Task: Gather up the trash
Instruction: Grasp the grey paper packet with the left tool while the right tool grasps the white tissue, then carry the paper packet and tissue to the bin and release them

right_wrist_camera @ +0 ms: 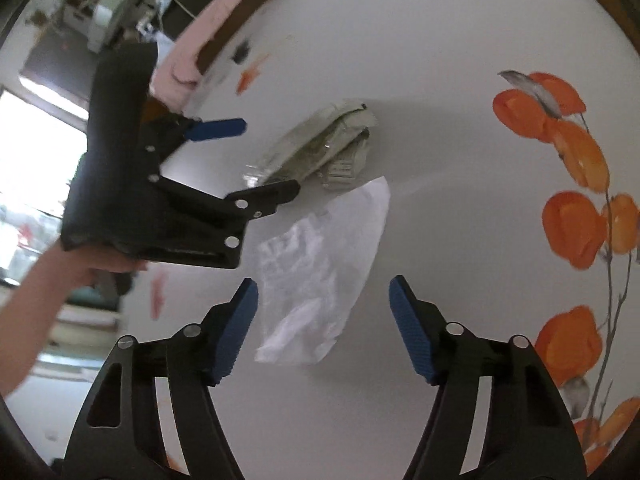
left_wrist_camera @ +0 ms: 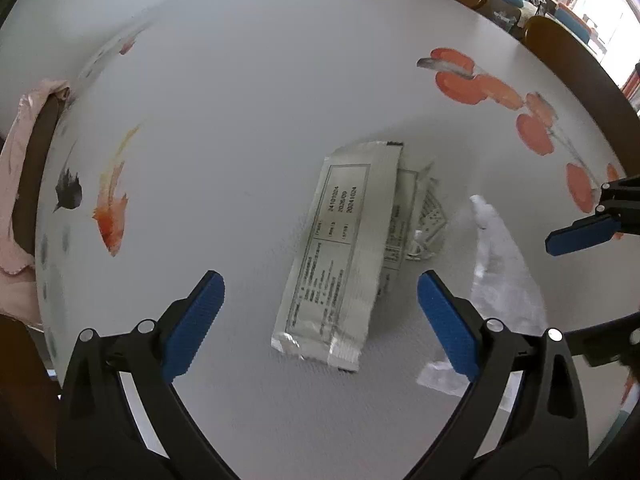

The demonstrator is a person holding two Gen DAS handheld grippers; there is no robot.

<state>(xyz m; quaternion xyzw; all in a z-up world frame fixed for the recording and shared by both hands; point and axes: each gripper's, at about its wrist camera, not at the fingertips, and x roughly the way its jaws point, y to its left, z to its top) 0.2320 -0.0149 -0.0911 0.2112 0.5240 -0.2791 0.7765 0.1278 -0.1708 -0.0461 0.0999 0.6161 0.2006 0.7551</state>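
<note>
Two wrist-cam views over a white table (left_wrist_camera: 248, 80) w/ painted fish and orange flower prints. At far left, a pink cloth (left_wrist_camera: 16, 184) drapes over a dark chair back at the table edge. Next, the left gripper (left_wrist_camera: 320, 320) hangs above the table, fingers spread wide, nothing between them. Centred between those fingers, flat on the table, lies a silver foil wrapper (left_wrist_camera: 340, 248) w/ printed label, and a second, crumpled wrapper (left_wrist_camera: 424, 220) pokes out from under its right edge. Just right of that lies a clear plastic bag (left_wrist_camera: 500, 272), thin and wrinkled, partly behind the left gripper's right finger. At far right the right gripper (right_wrist_camera: 324, 324) hovers over the bag, fingers also released and wide apart, holding nothing. All trash is on the table, uncollected. Risks, as a guess: the foil wrapper is flat and slick, so fingertips may skid over it or push it along instead of pinching; closing on it may catch only the top piece and leave the crumpled one behind. The bag is light, so it may slide or flutter off. The grippers are near each other and could bump.
</note>
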